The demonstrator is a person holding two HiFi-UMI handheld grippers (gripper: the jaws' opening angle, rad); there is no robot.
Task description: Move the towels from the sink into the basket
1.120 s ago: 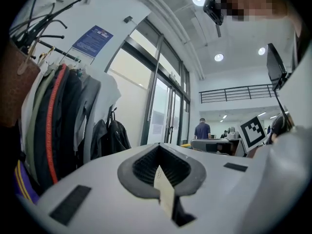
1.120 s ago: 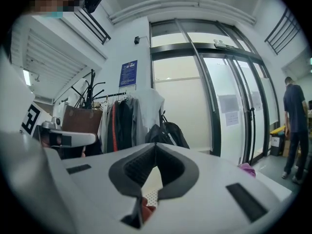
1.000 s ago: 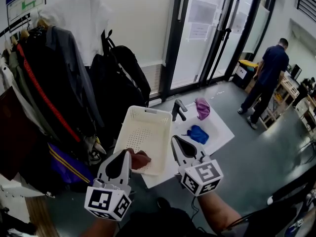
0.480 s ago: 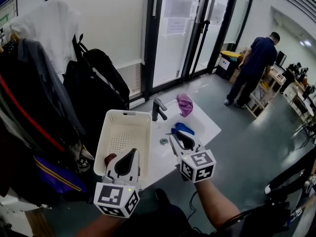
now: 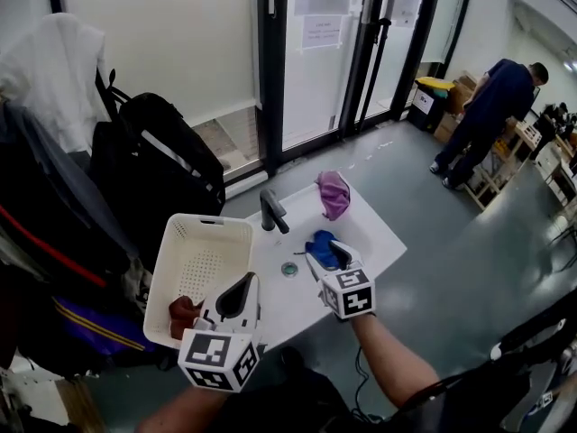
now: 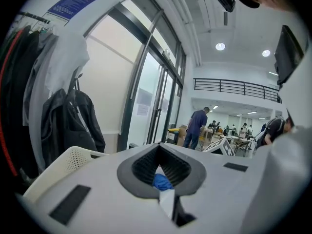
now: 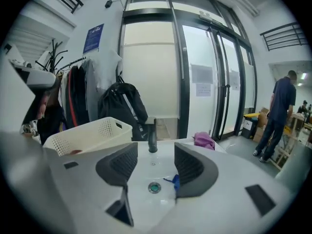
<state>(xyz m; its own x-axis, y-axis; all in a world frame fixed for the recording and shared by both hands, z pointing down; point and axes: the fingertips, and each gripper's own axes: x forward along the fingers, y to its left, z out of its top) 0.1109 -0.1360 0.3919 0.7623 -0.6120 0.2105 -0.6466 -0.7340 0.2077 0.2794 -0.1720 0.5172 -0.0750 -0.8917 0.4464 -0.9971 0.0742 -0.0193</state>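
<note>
A blue towel [image 5: 325, 244] lies in the white sink [image 5: 370, 233], right of the drain [image 7: 154, 186]. A purple towel [image 5: 334, 193] hangs over the sink's far rim. In the white basket [image 5: 194, 242] lies a dark red towel [image 5: 183, 312]. My right gripper [image 5: 321, 253] hovers low over the sink just short of the blue towel [image 7: 175, 182]; its jaws have just been opening and stand open with nothing between them. My left gripper [image 5: 249, 284] is shut and empty at the sink's near left edge, beside the basket; the blue towel [image 6: 162, 182] shows past its tips.
A black faucet [image 5: 271, 211] stands between basket and sink. Coats and a black backpack [image 5: 158, 161] hang at the left. Glass doors [image 5: 315, 52] are behind the sink. A person [image 5: 487, 106] stands at the far right by tables.
The dark red towel left my left gripper and now lies in the basket. The left gripper drew back beside the basket. The right gripper dropped forward over the sink and opened.
</note>
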